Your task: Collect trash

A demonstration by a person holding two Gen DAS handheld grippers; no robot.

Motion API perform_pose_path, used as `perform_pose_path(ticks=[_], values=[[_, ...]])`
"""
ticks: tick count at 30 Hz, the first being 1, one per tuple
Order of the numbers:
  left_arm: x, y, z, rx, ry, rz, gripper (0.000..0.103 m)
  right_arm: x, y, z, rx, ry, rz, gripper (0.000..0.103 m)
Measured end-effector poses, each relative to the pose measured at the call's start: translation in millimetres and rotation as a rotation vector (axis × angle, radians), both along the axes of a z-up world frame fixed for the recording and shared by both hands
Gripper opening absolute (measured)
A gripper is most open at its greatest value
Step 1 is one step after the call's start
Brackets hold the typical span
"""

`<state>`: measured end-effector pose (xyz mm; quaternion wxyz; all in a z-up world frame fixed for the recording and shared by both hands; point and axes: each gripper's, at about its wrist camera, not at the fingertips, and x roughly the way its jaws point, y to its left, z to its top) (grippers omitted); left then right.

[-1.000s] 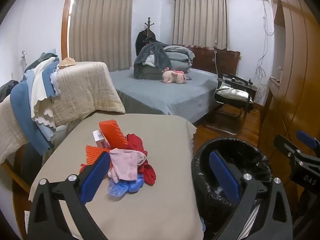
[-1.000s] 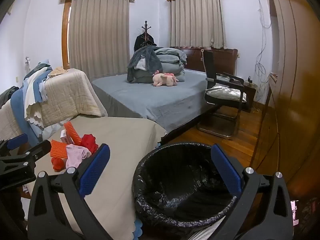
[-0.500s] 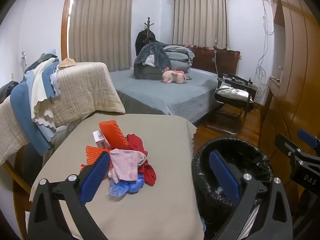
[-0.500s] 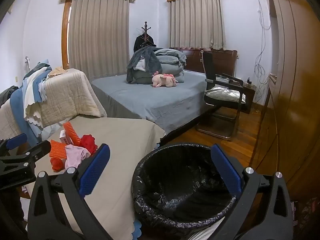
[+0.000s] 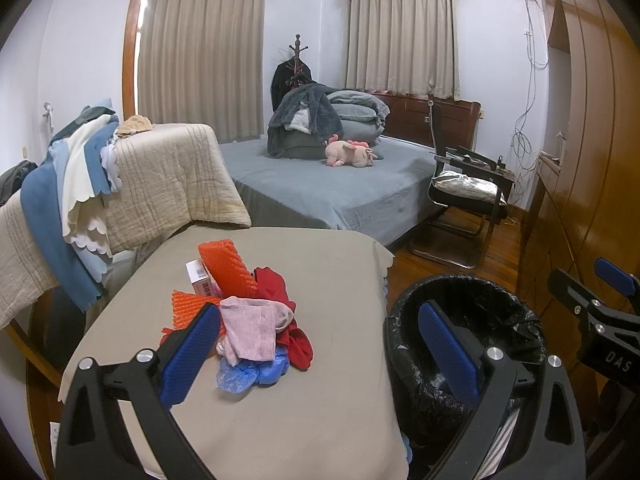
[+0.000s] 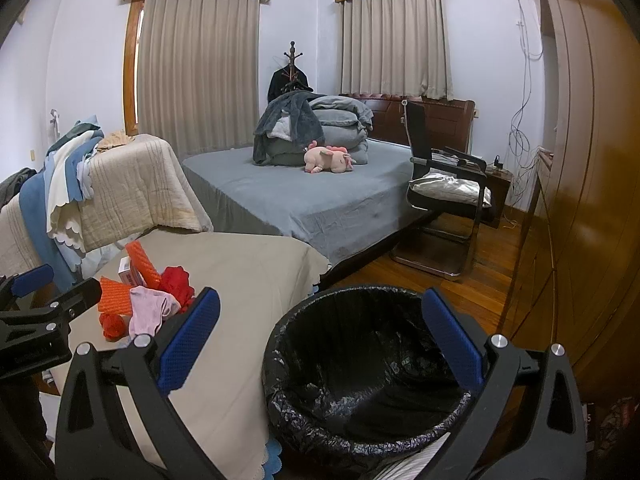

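Little has moved since a second ago: both my grippers hang where they were, with only a slight drift in the right wrist view, and the pile has not shifted.

My left gripper has its jaws spread wide and holds nothing; it hovers over the near part of the desk, which is covered in a beige cloth. Its left blue pad sits in front of the trash pile's near left edge, though I cannot tell whether it touches anything.

The pile lies on the left half of the desk: a pink cloth on top, a red cloth beneath and beside it, crumpled blue plastic at the near edge, two pieces of orange mesh, and a small white and pink box at the back left.

My right gripper is also wide open and empty, held above the black-lined trash bin, which stands on the wooden floor just beside the desk's right edge. The bin looks empty as far as I can see into it.

Behind the desk are a bed with folded bedding and a pink plush toy, and a chair.
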<state>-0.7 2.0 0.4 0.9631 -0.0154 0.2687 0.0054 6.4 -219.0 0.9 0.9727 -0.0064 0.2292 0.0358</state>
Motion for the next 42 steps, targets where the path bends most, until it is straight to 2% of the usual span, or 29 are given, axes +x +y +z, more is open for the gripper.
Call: perform_pose_path(ticks=[42], values=[[0.4, 0.3, -0.4, 0.000, 0.002, 0.000, 0.097, 1.0, 2.7, -1.5, -0.005, 0.006, 0.003, 0.098]])
